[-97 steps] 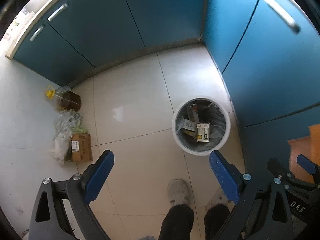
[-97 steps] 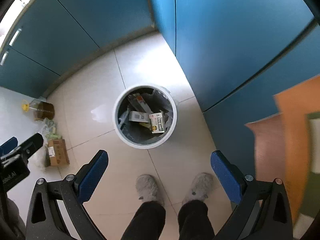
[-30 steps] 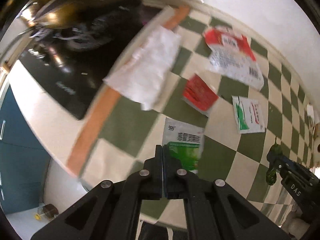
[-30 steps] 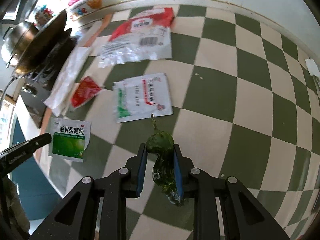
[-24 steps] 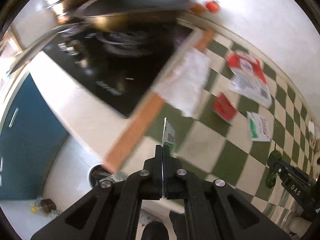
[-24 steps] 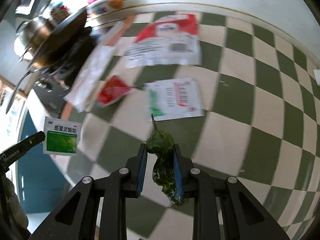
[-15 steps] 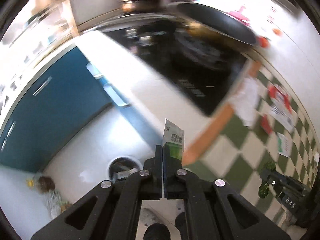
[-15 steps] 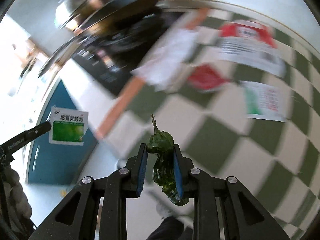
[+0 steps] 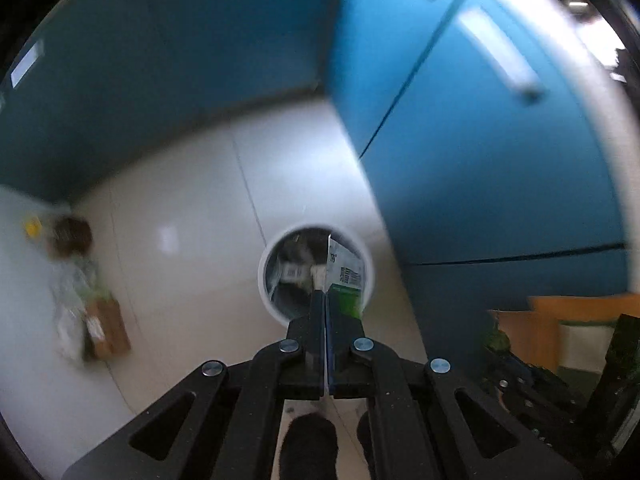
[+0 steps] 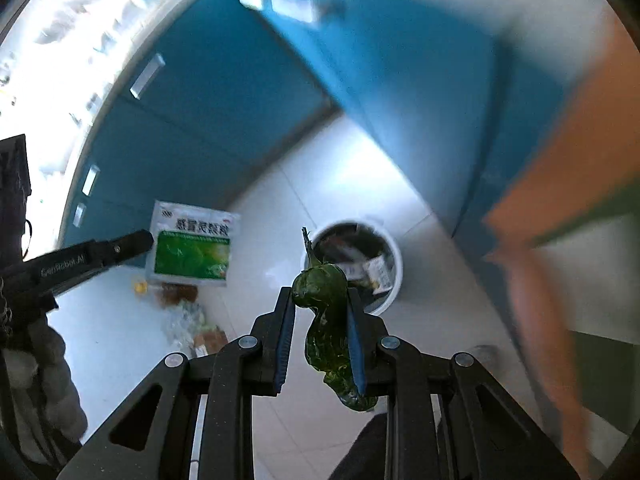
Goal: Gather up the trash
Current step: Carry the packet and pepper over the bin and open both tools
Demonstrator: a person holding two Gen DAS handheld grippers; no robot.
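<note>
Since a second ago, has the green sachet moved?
Yes. The left gripper carried the green sachet off the checkered counter to above the white bin.

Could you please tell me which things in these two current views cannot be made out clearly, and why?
- Trash bin contents, left wrist view: blurred, partly covered by the green-and-white sachet held in the left tongs.
- Floor pile by the cardboard box, left wrist view: motion blur.
- Bin's near side, right wrist view: hidden behind the green pepper in the right tongs.
- Right tongs, left wrist view: dark, cut off by the edge.
</note>
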